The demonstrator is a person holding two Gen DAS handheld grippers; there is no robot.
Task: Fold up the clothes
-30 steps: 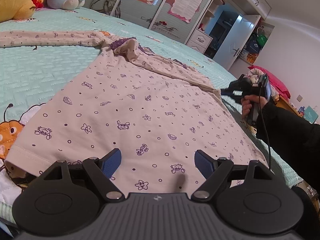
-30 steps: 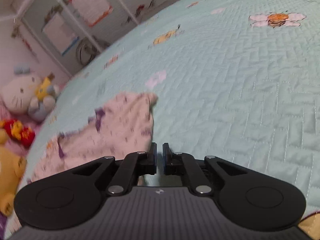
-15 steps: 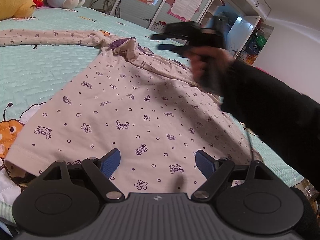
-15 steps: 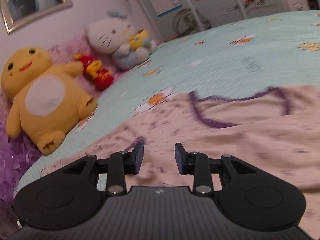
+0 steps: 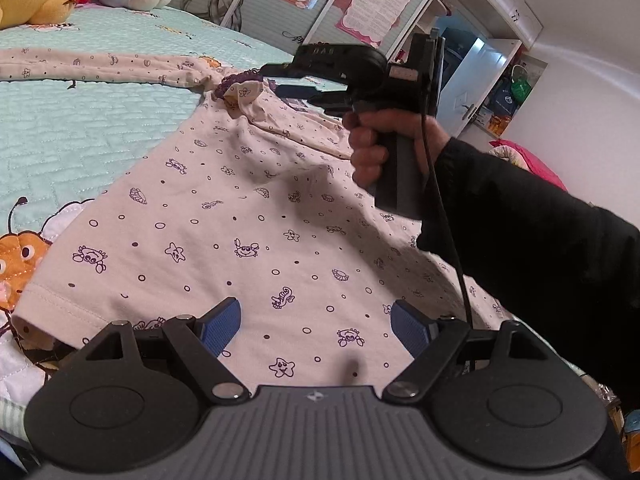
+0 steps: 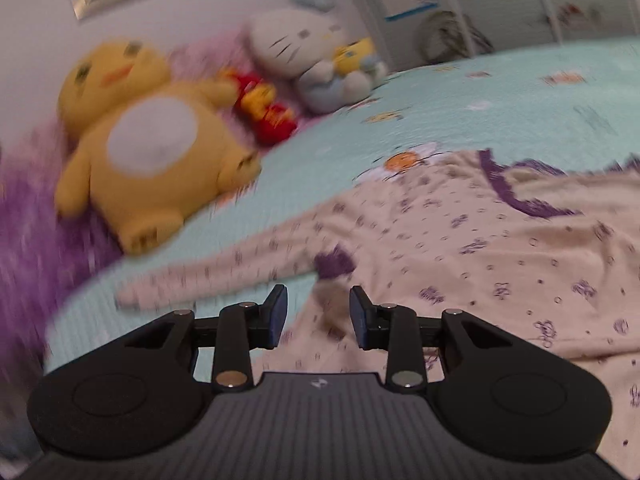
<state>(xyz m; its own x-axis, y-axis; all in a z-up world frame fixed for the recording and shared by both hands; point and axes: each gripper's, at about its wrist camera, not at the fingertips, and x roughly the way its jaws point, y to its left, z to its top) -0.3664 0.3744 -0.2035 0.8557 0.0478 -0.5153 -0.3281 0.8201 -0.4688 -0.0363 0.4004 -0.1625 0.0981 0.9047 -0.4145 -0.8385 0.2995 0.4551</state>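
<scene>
Left gripper [image 5: 316, 322] is hovering low at 6 o'clock over the hem of the pink printed shirt [image 5: 248, 240], blue fingers [image 5: 224, 320] standing wide apart, nothing between them, not touching cloth. The shirt is lying spread flat on the mint quilted bed [image 5: 80, 136], body filling the centre, hem toward 6, purple-trimmed collar [image 5: 240, 82] up at 12, one long sleeve [image 5: 92, 66] stretching out to 10 o'clock. Right gripper [image 5: 296, 80] is hanging above the collar area at 1 o'clock, a hand [image 5: 384, 140] in a black sleeve [image 5: 540, 248] wrapping its handle, a cable dangling down. In the blurry right wrist view its fingers [image 6: 276, 316] are sitting partly apart with nothing clamped, shirt fabric and a purple cuff [image 6: 334, 264] lying beneath them; the sleeve is running off toward 9. Farther back, a yellow plush [image 6: 148, 160], a small red toy [image 6: 268, 112] and a white cat plush [image 6: 316, 64] are lying at 10 to 12 against the wall. Wardrobe doors with posters [image 5: 372, 8] are standing beyond the bed.
</scene>
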